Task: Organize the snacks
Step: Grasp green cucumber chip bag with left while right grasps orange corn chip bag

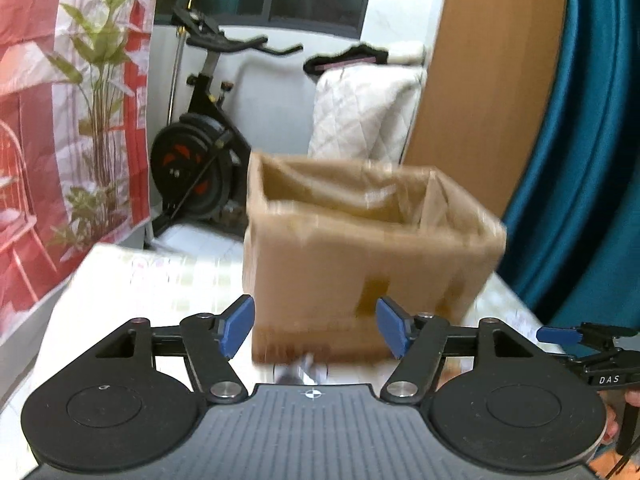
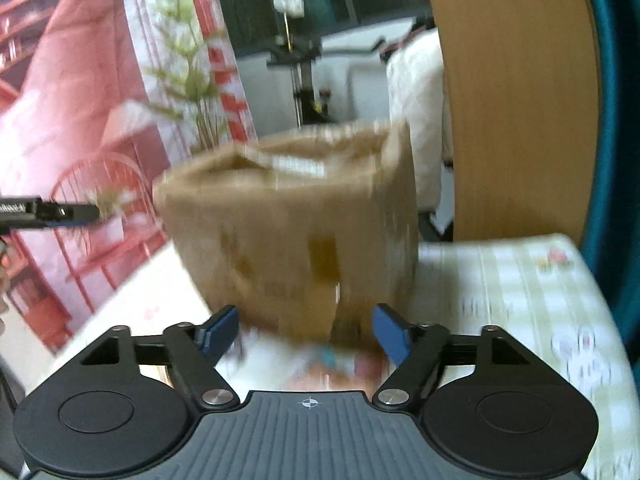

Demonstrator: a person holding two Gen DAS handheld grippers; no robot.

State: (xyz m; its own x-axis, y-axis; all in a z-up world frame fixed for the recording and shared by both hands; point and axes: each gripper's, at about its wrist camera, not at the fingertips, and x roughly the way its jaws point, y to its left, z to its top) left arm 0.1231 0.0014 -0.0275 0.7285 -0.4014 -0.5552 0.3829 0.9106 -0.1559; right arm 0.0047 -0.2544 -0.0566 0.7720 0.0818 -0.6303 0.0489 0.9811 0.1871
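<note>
An open brown cardboard box (image 1: 360, 248) stands on the table just ahead of my left gripper (image 1: 316, 326), whose blue pads are spread wide with nothing between them. The box also shows in the right wrist view (image 2: 296, 232), blurred, just ahead of my right gripper (image 2: 306, 334), which is open and empty too. A snack packet (image 2: 332, 364) lies blurred on the table below the right gripper's fingers. A shiny wrapper (image 1: 304, 368) shows at the foot of the box in the left wrist view. The inside of the box is mostly hidden.
The table has a pale checked cloth (image 2: 520, 300). A red-and-white curtain (image 1: 60, 120) hangs at the left. An exercise bike (image 1: 200, 152) and a white quilted chair (image 1: 360, 112) stand behind. A wooden panel (image 1: 488, 80) and teal curtain (image 1: 592, 160) are at the right.
</note>
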